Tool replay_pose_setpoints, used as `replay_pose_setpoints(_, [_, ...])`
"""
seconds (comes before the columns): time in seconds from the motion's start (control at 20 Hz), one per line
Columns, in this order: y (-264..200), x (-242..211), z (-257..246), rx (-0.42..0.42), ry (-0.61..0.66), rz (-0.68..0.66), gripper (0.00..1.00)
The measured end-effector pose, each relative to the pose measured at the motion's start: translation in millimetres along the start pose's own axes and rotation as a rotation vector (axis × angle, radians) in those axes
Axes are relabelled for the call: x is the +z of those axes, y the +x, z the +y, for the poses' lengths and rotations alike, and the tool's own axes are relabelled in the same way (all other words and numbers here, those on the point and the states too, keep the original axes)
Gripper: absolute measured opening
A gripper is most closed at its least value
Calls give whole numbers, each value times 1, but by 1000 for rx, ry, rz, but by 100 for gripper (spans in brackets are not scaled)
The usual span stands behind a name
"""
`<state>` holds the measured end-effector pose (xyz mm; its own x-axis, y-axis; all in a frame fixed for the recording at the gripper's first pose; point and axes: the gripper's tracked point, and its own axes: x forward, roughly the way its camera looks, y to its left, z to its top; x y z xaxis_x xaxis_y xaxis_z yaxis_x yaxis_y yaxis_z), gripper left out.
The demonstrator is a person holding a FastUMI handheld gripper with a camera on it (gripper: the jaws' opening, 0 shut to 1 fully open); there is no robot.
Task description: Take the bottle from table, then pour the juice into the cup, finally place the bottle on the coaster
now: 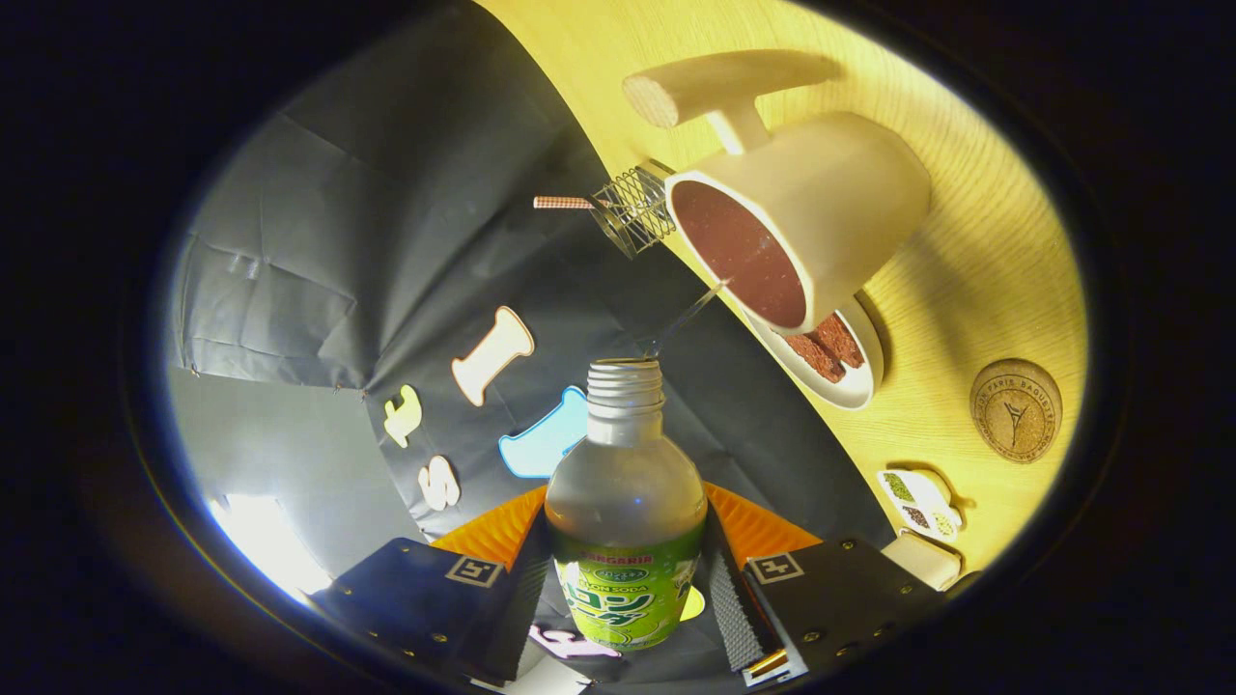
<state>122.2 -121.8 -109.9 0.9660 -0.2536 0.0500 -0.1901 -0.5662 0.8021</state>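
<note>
1. Gripper (pixel 626 579) fingers clamp the clear plastic bottle with green label (pixel 626 526) between them, its open neck pointing ahead.
2. A thin stream runs into the cream wooden-handled cup (pixel 821 208) beyond.
3. Round cork coaster (pixel 1016 409) lies well apart on the pale wooden table (pixel 985 280).

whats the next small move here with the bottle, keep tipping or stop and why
Probably hold the tilt a moment longer. The gripper is shut on the bottle, whose open mouth points at the cup, and a thin stream runs from the mouth to the cup's rim. The cup already holds dark liquid, so I would ease the bottle upright soon and then head for the coaster.
</note>
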Motion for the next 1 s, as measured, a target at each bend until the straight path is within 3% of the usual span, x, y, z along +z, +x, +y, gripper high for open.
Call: replay_pose_setpoints(1.0, [6, 22, -4, -19, -20, -28, 77])
